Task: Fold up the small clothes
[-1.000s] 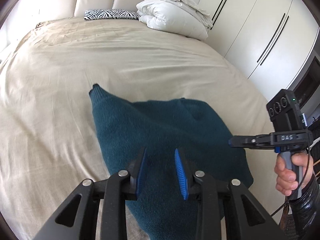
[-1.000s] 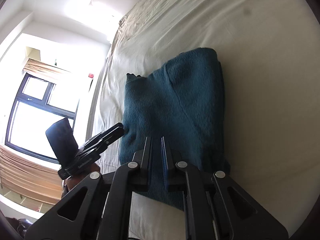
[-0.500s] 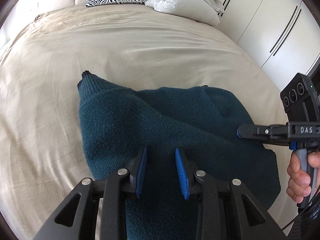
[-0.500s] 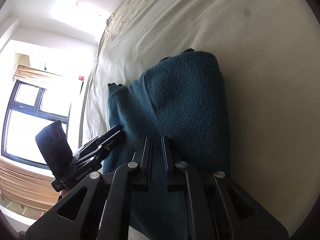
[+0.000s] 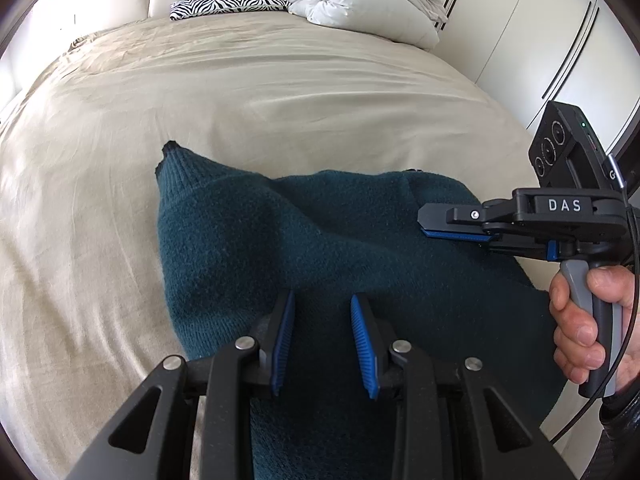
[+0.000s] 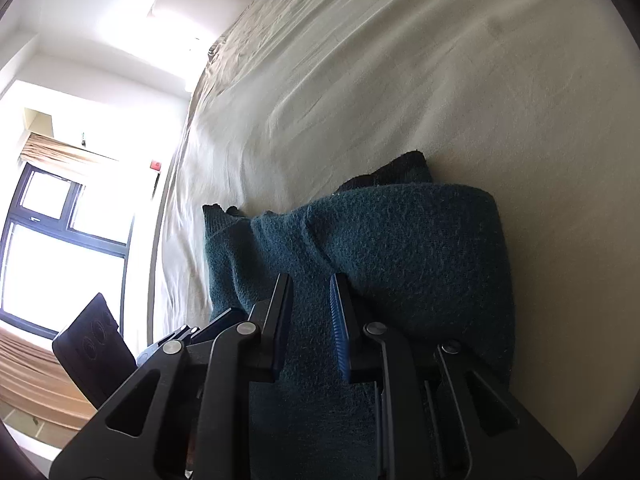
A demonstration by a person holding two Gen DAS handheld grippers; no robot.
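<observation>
- A dark teal knitted sweater (image 5: 304, 248), partly folded, lies on a beige-sheeted bed (image 5: 256, 92), near the edge closest to the camera; its ribbed cuff (image 5: 172, 168) points up the bed toward the headboard.
- The left tool (image 5: 322, 320) hovers low over the sweater's near portion, its blue-padded jaws partly apart with knit showing between them; the pads grip nothing.
- The right tool (image 6: 310, 308), held by a hand (image 5: 580, 320) on its grey handle, reaches in from the right over the sweater's right-hand fold. Its jaws have just been opening and stand narrowly apart above the knit, clamping nothing.
- In the right wrist view the sweater's rolled right fold (image 6: 472, 248) ends in a clean edge, with bare sheet beyond it.
- Wide, lightly wrinkled sheet lies free to the left of and beyond the garment.
- At the far end, well apart from the sweater, sit a zebra-print pillow (image 5: 228, 2) and a bunched white duvet (image 5: 360, 0); white wardrobe doors (image 5: 532, 40) run along the right side.
</observation>
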